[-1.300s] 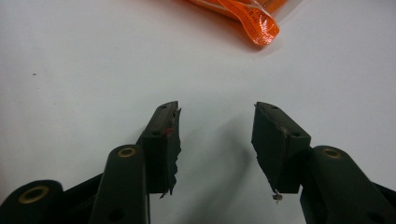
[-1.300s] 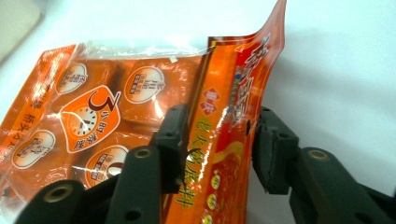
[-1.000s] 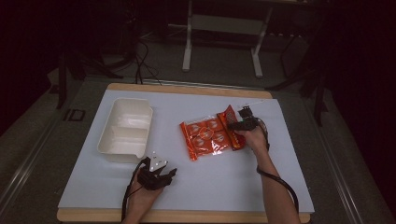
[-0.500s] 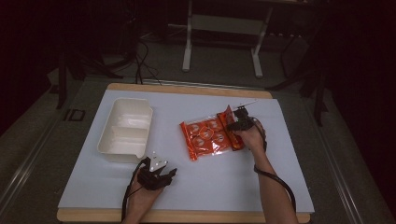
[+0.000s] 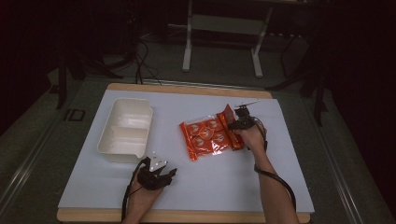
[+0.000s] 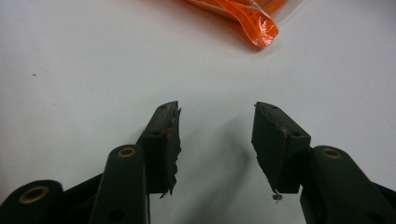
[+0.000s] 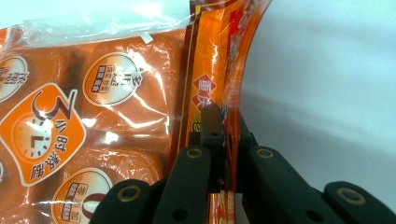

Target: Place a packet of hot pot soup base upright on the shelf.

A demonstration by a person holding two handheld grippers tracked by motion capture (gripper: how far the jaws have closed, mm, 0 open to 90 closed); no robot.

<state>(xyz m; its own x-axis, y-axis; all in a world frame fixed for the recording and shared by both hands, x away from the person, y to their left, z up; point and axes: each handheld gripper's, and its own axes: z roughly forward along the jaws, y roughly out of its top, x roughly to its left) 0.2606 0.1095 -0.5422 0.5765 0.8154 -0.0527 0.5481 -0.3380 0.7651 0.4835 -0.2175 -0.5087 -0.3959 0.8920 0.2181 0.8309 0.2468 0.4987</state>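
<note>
right gripper (image 5: 236,122) pinches the orange packet's (image 5: 205,137) edge, just closed; left gripper (image 5: 161,173) rests low, fingers spread.

High view above the table (image 5: 196,186); claw views close, all sharing orange packet (image 5: 210,138).

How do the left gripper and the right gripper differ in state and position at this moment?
The left gripper has its jaws apart with nothing between them; the right gripper has just closed its jaws on the edge of the orange snack pack. The left gripper rests over bare white mat near the table's front edge, beside the white tray; the right gripper is farther back, at the pack's right side. Both have black jaws and are hand-held.
</note>
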